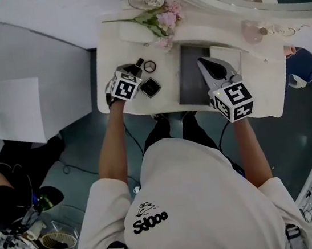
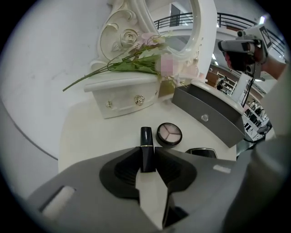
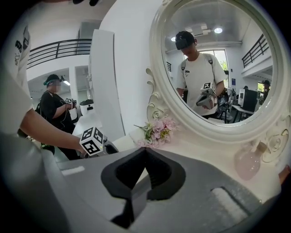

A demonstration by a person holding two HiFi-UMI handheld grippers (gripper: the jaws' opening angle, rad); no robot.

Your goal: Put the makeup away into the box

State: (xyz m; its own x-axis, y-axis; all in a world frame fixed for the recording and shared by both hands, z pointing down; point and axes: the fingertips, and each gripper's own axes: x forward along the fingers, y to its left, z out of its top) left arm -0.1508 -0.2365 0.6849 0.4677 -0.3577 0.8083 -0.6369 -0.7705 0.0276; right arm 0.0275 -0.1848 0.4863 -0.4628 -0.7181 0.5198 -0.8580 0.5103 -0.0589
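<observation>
A dark lipstick [image 2: 146,136] with a gold band lies on the white dressing table [image 2: 86,132]. My left gripper [image 2: 147,152] is shut on its near end, a jaw tip against each side. In the head view this gripper [image 1: 132,72] is low over the table's left part, with the lipstick [image 1: 139,63] poking out ahead of it. A round eyeshadow compact [image 2: 169,134] and a square black compact [image 1: 151,87] lie just to the right. The dark grey box [image 1: 192,84] stands open further right. My right gripper [image 3: 145,151] hovers over the box, shut and empty.
A small white drawer chest [image 2: 122,93] with a flower spray [image 1: 158,20] on it stands behind the makeup. The oval mirror [image 3: 213,68] rises at the back, with a pink glass bottle [image 1: 252,32] at its foot. The table's front edge [image 1: 142,110] is near my body. Another person [image 3: 54,107] stands to the left.
</observation>
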